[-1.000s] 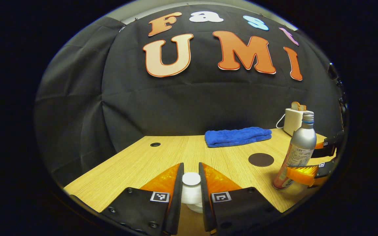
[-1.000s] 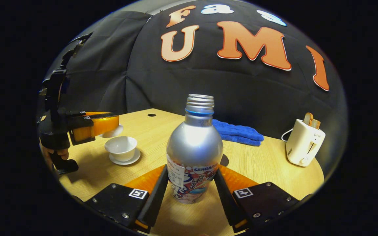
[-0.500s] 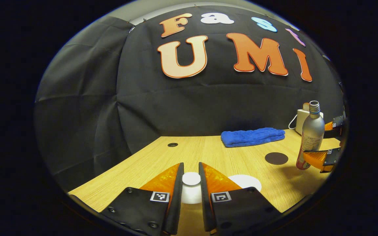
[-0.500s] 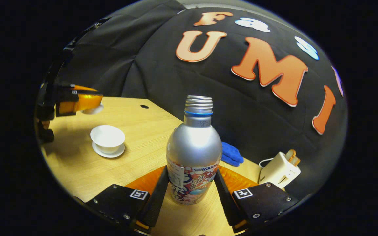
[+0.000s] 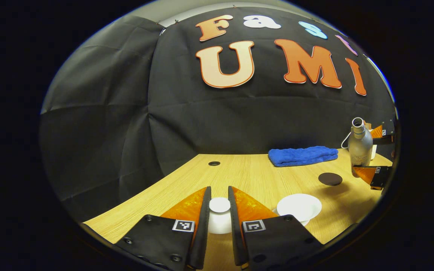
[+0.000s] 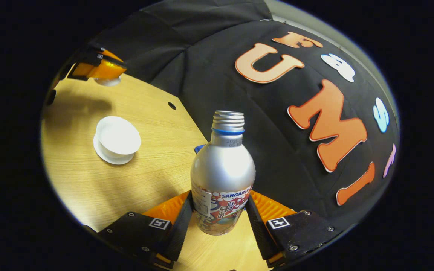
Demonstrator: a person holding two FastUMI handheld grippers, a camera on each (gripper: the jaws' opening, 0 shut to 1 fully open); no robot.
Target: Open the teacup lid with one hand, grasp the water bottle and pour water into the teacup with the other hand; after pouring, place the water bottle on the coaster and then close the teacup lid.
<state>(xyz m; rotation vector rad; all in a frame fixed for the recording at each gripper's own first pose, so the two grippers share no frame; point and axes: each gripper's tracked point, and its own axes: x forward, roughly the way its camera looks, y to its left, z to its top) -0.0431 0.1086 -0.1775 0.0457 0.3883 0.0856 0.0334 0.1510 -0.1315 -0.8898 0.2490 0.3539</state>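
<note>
The bottle (image 6: 222,177), uncapped, is pinched between both fingers of the right gripper (image 6: 219,220) and leans toward the open teacup (image 6: 118,135) on its saucer. The left gripper view shows the coaster (image 5: 330,178) and towel (image 5: 303,155); there the left gripper (image 5: 219,214) clamps the lid (image 5: 219,205) above the table (image 5: 239,175).

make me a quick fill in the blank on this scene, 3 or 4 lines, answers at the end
1. The left gripper is shut on the white ____.
2. The right gripper holds the silver water bottle, whose mouth has no ____ on it.
3. The open teacup sits on a white ____.
4. On the table, the folded towel is ____ in colour.

Missing words: lid; cap; saucer; blue
</note>
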